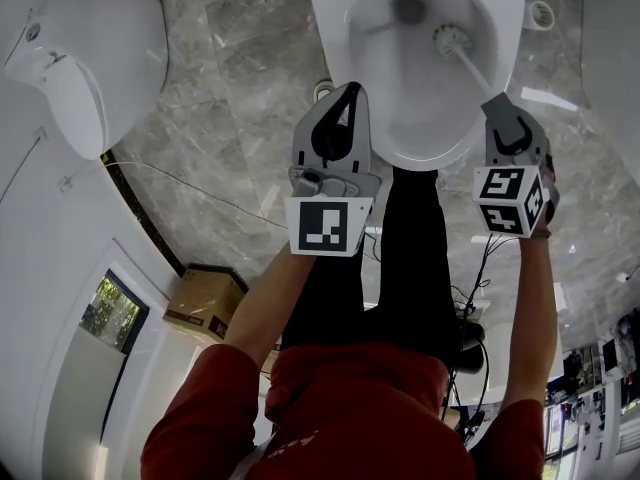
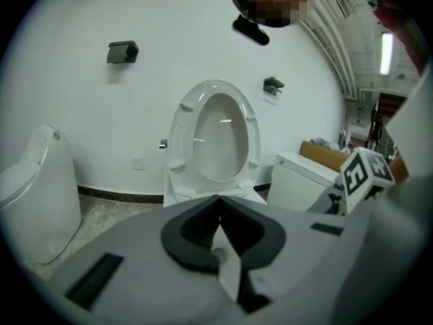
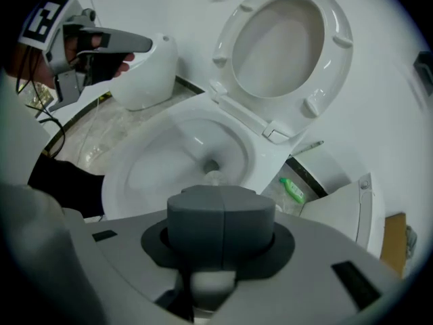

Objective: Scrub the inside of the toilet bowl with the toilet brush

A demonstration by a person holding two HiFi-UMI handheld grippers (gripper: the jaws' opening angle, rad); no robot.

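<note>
The white toilet bowl (image 1: 400, 138) lies open below me, its seat and lid (image 3: 291, 46) raised against the wall. The toilet brush's bristle head (image 1: 452, 38) rests inside the bowl on the right side, and its white handle slants down into my right gripper (image 1: 497, 103), which is shut on it. In the right gripper view the brush head (image 3: 215, 178) shows just past the closed jaws (image 3: 221, 208), near the drain. My left gripper (image 1: 350, 88) hovers over the bowl's near-left rim, shut and holding nothing; its jaws (image 2: 218, 212) meet in front of the raised lid (image 2: 216, 137).
A second white fixture (image 1: 90, 58) stands to the left on the marble floor. A green bottle (image 3: 292, 190) lies beside the toilet base. A round holder (image 1: 538, 13) sits to the bowl's right. A cardboard box (image 1: 205, 303) and cables (image 1: 480, 288) lie behind me.
</note>
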